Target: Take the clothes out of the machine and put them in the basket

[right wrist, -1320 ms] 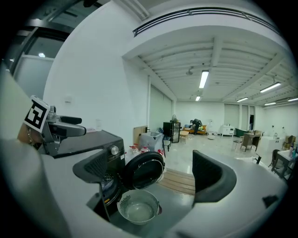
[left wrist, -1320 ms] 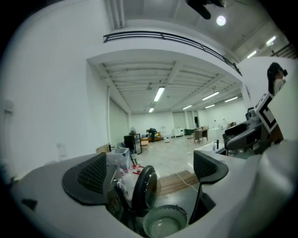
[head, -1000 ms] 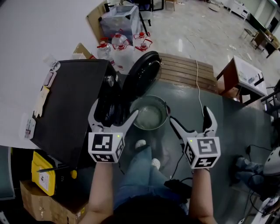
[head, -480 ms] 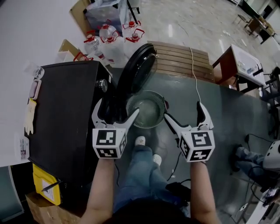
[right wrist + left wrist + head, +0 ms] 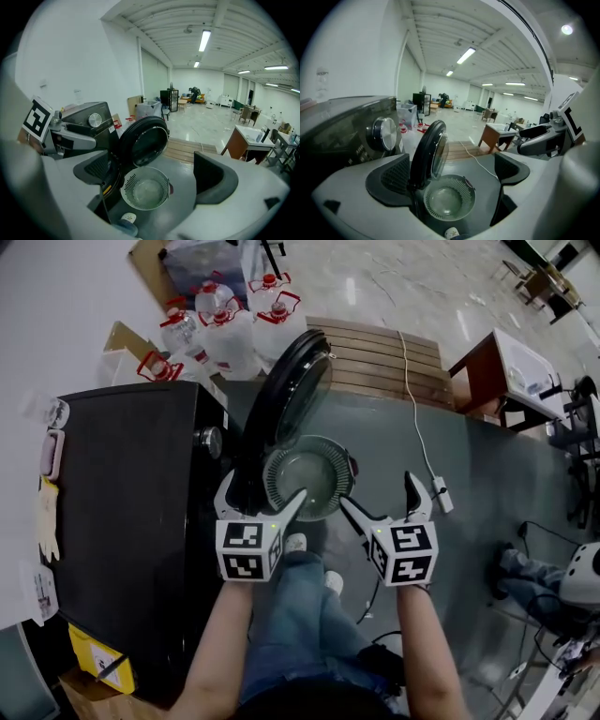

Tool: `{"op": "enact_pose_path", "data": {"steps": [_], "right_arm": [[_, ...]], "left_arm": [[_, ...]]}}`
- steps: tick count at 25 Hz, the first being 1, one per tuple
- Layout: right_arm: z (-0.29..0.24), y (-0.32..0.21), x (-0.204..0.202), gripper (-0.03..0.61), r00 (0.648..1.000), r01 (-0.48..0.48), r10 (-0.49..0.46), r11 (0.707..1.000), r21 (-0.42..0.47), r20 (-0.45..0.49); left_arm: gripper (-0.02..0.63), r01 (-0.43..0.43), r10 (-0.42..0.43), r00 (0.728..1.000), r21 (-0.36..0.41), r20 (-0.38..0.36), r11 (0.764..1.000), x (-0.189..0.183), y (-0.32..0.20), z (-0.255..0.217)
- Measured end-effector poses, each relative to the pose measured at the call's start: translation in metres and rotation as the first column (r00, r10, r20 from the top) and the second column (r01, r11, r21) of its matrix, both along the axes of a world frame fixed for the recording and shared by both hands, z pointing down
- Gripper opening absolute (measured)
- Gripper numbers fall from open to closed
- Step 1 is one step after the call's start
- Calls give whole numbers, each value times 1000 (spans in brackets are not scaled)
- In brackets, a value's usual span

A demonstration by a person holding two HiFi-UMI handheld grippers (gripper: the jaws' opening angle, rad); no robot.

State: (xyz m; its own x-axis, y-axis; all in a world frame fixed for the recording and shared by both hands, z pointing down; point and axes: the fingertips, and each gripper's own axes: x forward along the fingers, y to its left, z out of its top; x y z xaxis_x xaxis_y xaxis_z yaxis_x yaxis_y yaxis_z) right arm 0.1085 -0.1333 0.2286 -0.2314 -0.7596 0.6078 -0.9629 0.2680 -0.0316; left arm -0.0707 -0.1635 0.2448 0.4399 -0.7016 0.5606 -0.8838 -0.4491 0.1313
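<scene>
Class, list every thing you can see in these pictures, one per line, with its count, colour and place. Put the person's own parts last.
machine: one, black, at the left
door: one, round, black, swung open on the machine's front
basket: one, grey, slotted, empty, on the floor by the door
jugs: several, clear with red caps, beyond the machine
pallet: one, brown wood, beyond the basket
cable: one, white, across pallet and floor
table: one, brown with white top, far right
legs: two, blue jeans, below the basket
shoes: two, white, near the basket
left gripper: one, white, open, empty
right gripper: one, white, open, empty
</scene>
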Motion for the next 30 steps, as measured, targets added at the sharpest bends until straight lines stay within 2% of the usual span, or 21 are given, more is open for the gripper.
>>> {"op": "enact_pose_path", "data": {"steps": [4,8,18,24,30], "right_arm": [[24,-2,1,565,1000,-7,8,999,-36,18],[48,-2,5,565,999,-15,18,998,-65,47],[114,13,26,565,994,32,-23,996,-87,104],[166,16,38,565,993,48,-36,994,-102,115],[198,11,30,565,990,83,-72,993,-80,122]], "left_arm": [[566,0,0,1000,-55,6,998,1,3,34],[566,-3,6,999,-79,44,997,5,10,65],[566,86,-79,993,-80,91,993,9,30,123],[566,110,-101,986,-65,133,992,9,38,168],[566,119,-105,978,-69,180,990,-2,43,207]]}}
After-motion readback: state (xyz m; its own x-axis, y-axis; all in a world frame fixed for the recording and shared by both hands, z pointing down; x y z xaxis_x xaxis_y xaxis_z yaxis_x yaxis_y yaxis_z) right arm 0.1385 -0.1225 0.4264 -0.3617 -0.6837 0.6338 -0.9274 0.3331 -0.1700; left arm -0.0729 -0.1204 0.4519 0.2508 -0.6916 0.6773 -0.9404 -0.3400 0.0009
